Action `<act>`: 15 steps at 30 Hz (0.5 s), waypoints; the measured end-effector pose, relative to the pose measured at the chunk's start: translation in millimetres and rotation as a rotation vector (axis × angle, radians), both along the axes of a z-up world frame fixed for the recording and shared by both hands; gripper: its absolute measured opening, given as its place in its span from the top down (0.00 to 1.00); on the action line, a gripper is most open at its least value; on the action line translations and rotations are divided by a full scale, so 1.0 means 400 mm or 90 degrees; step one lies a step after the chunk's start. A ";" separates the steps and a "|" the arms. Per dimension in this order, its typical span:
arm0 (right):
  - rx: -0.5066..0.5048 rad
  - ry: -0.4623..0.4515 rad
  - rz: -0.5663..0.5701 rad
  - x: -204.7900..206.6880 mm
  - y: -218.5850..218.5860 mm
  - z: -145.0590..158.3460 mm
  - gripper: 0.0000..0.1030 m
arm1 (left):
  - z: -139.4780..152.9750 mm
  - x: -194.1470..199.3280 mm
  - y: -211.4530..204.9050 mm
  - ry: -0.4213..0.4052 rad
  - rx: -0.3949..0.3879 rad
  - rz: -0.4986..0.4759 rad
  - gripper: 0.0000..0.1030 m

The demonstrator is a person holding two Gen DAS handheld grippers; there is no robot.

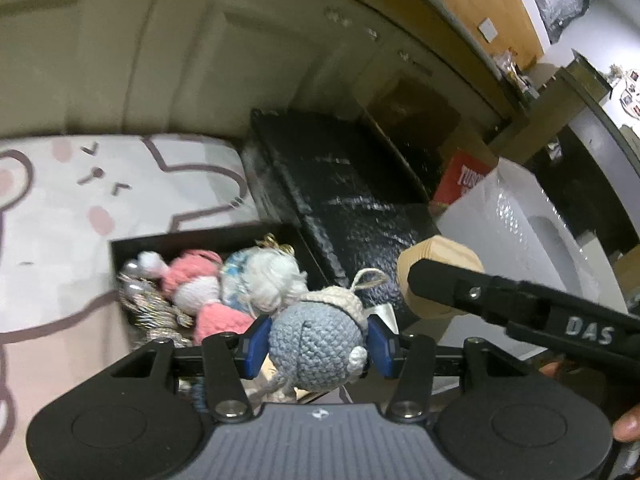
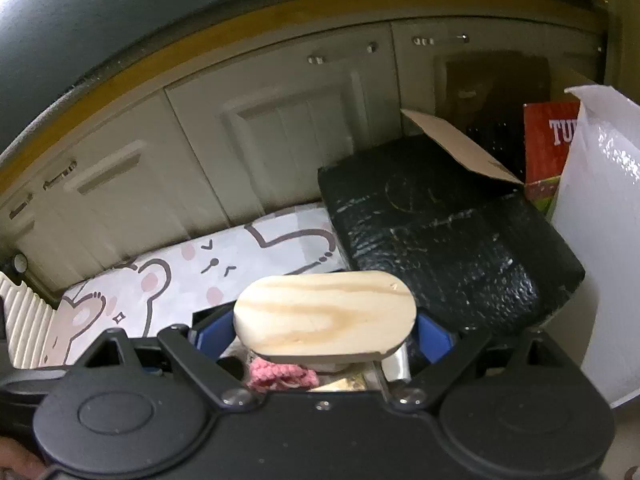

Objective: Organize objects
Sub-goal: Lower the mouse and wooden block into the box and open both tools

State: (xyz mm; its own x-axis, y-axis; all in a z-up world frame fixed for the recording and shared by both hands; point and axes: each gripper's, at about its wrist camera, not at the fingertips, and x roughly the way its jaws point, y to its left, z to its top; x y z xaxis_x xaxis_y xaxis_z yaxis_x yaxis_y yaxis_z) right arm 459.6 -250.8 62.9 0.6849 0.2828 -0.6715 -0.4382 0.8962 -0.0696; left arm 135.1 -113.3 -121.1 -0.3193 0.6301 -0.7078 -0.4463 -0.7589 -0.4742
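left gripper [image 1: 316, 340] grips blue crochet toy [image 1: 314, 336] | right gripper [image 2: 324, 332] grips wooden block [image 2: 324, 312]

Left tool [image 1: 316, 344]: black linkages, blue pads [image 1: 256, 340], silver screws, grey ribbed base; right tool [image 2: 324, 332] seemingly alike.

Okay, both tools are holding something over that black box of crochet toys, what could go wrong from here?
1. The left tool pinches the round grey crochet toy only at its sides; it could slip out.
2. The right tool holds the wooden block close beside the left one; they might collide above the black box.
3. The box looks crowded, so a dropped toy may spill over.
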 end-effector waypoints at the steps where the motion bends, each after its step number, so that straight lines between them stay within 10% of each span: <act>1: -0.002 0.001 -0.002 0.003 -0.006 -0.003 0.09 | -0.012 -0.002 0.012 -0.003 -0.005 -0.004 0.50; 15: -0.017 0.040 0.001 0.046 -0.016 -0.045 0.09 | -0.152 -0.028 0.062 -0.039 -0.179 -0.037 0.49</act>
